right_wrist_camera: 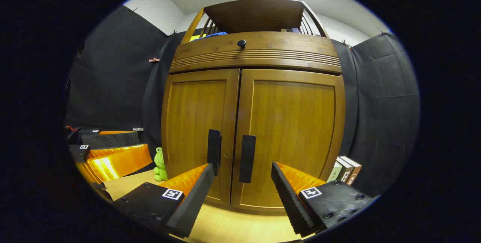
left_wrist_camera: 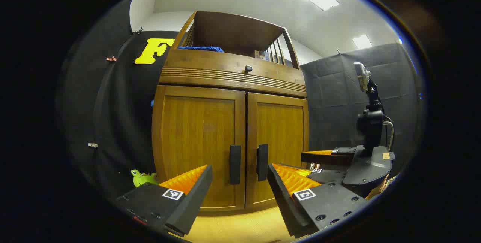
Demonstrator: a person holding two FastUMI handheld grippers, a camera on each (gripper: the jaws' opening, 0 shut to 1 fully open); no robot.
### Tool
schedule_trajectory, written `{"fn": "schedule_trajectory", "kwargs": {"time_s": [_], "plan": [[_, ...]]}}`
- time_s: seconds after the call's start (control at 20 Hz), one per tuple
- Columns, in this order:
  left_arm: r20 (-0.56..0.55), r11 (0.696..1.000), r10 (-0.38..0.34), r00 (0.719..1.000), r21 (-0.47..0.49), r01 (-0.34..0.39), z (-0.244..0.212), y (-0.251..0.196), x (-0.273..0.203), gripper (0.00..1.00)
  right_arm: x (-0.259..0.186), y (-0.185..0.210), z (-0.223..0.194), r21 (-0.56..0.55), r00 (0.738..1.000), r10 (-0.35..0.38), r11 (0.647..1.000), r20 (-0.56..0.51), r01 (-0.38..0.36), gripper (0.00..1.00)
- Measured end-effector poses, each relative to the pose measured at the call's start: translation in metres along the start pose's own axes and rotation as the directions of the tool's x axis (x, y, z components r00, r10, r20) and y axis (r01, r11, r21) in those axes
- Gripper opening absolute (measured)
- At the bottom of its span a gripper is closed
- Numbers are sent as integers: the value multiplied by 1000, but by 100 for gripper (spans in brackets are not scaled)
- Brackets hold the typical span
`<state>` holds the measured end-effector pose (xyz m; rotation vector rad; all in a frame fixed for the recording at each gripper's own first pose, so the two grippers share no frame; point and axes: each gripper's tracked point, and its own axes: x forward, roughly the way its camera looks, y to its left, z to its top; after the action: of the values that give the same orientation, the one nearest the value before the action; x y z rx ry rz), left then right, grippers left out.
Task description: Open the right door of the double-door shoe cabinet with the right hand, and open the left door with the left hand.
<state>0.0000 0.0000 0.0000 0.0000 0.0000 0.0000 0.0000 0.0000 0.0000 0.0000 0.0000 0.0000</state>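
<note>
The shoe cabinet (right_wrist_camera: 251, 122) fills the centre of both views, its doors closed. The right door's handle (right_wrist_camera: 247, 158) and left door's handle (right_wrist_camera: 214, 152) are slim black bars on grained wood. The right hand-held gripper (right_wrist_camera: 240, 194) and left hand-held gripper (left_wrist_camera: 240, 194) gape wide, holding nothing. Such close-set handles invite grabbing the wrong one, and ribbed pads may slip off smooth bars.

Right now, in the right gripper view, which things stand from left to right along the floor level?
Left gripper → green frog toy → left door handle → right door handle → books beside the cabinet.
</note>
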Motion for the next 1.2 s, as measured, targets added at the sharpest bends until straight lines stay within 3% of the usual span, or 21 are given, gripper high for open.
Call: {"fn": "schedule_trajectory", "kwargs": {"time_s": [0.25,0.45,0.7,0.75,0.8,0.95,1.2], "plan": [[4,1000,0,1000,-5,0,2,2,-1,91,-3,0,5,3,1000,-2,1000,15,2,98],[35,998,55,998,25,-56,8,13,-4,91,-4,2,5,9,1000,8,1000,17,-8,98],[11,1000,-1,1000,-5,1,5,0,-8,91,-5,3,6,2,1000,6,1000,21,-6,96],[16,1000,0,1000,-4,0,7,0,-9,87,-6,3,6,0,1000,7,1000,20,-7,96],[20,1000,1,1000,-3,-1,7,0,-9,91,-6,3,6,-3,1000,6,1000,22,-6,96],[21,1000,4,1000,-5,-4,8,2,-9,87,-8,4,7,-12,1000,9,1000,22,-8,96],[12,1000,16,1000,7,-16,0,6,-10,91,-4,7,7,-9,1000,10,1000,27,-10,98]]}}
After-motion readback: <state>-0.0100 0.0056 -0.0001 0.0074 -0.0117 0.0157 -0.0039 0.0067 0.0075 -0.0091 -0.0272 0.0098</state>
